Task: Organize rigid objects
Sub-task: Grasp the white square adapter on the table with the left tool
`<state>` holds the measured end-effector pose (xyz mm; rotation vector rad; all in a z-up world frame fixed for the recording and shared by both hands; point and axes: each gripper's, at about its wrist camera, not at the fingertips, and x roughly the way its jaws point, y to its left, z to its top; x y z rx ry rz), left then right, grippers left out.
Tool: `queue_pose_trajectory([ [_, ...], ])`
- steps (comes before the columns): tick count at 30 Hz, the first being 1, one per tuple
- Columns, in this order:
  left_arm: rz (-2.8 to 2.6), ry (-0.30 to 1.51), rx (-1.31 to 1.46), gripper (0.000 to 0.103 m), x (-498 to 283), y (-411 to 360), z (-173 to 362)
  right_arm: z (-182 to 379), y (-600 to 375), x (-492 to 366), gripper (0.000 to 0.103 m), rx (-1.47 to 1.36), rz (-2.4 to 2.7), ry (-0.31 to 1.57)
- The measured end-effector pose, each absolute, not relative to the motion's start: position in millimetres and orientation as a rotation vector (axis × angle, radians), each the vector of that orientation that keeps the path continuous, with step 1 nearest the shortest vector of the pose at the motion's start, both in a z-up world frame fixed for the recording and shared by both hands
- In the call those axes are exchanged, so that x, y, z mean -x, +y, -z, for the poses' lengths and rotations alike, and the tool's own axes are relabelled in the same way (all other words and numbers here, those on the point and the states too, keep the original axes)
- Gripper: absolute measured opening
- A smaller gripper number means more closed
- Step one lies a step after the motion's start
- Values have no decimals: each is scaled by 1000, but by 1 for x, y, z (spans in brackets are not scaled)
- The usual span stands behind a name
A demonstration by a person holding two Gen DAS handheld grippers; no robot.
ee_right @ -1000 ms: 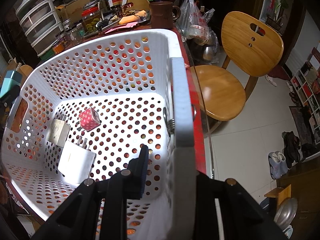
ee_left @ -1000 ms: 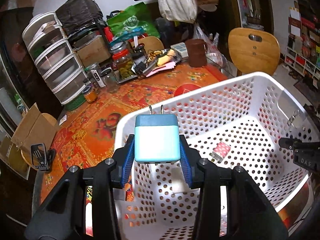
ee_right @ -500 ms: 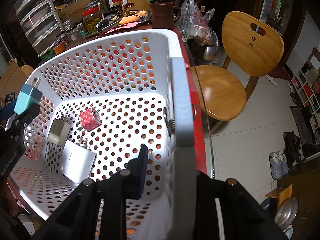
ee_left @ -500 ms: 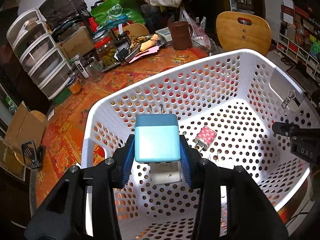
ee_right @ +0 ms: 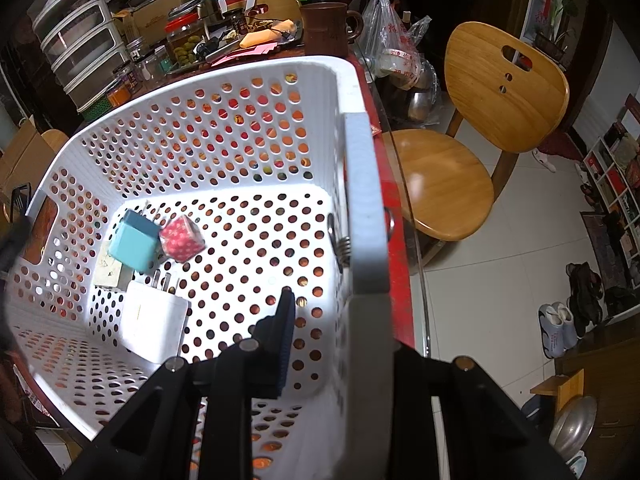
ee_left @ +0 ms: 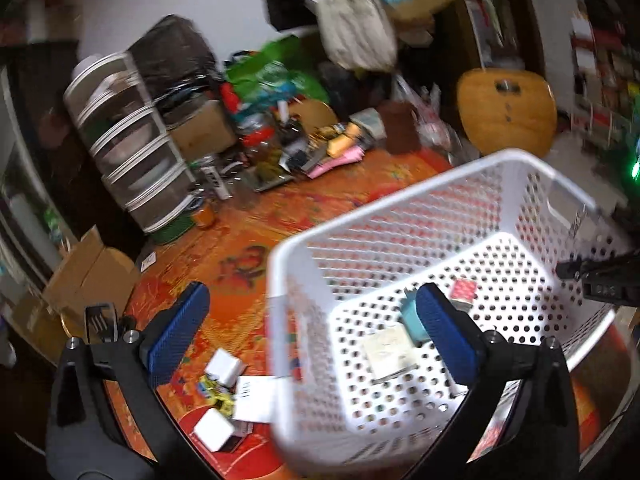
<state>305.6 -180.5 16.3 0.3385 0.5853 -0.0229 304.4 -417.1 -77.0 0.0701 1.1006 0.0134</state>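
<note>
The teal charger (ee_right: 134, 246) lies in the white basket (ee_right: 248, 76), next to a red dotted charger (ee_right: 182, 239) and on a beige adapter (ee_right: 109, 273); a white charger (ee_right: 154, 326) lies nearer. My left gripper (ee_left: 312, 332) is open and empty, straddling the basket's left wall (ee_left: 280, 320); the teal charger (ee_left: 412, 320) shows behind its right finger. My right gripper (ee_right: 332, 320) is shut on the basket's right rim (ee_right: 362, 200). White chargers (ee_left: 226, 366) and a card lie on the table left of the basket.
An orange patterned tablecloth (ee_left: 224, 240) covers the table. Plastic drawers (ee_left: 132, 140), jars, boxes and clutter stand at the back. A wooden chair (ee_right: 480, 128) stands right of the table, beyond the table's edge (ee_right: 400, 216).
My left gripper has opened and let go of the teal charger, which now lies in the basket. The left gripper has drawn back to the left. The right gripper has kept still.
</note>
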Motion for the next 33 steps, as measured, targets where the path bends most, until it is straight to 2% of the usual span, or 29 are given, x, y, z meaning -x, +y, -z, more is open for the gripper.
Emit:
queue_pose_trajectory([
  [3,-33,568,-236,102,-299,-121,-33,77,-418,-305,25,-70,-18,1104],
  [6,-115,604,-150,102,-306,-54,-29,78,-419,-304,25,-69,-20,1101],
  [12,-153,810,10,100,-345,44,38,78,-420,-304,25,-71,-20,1101],
  [14,-136,863,6,97,-356,48,63,78,-420,-304,25,-73,-20,1100],
  [21,-91,976,-13,68,-388,41,116,78,-421,-304,25,-74,-21,1103],
  [29,-68,1034,-21,66,-414,31,138,78,-421,-303,25,-73,-22,1103],
  [30,-63,1038,-18,61,-416,31,140,78,-421,-304,25,-73,-22,1103],
  [31,-54,1039,-6,49,-417,32,142,78,-421,-304,25,-73,-22,1103],
  [33,-57,1038,5,49,-418,32,143,78,-421,-304,25,-72,-22,1103],
])
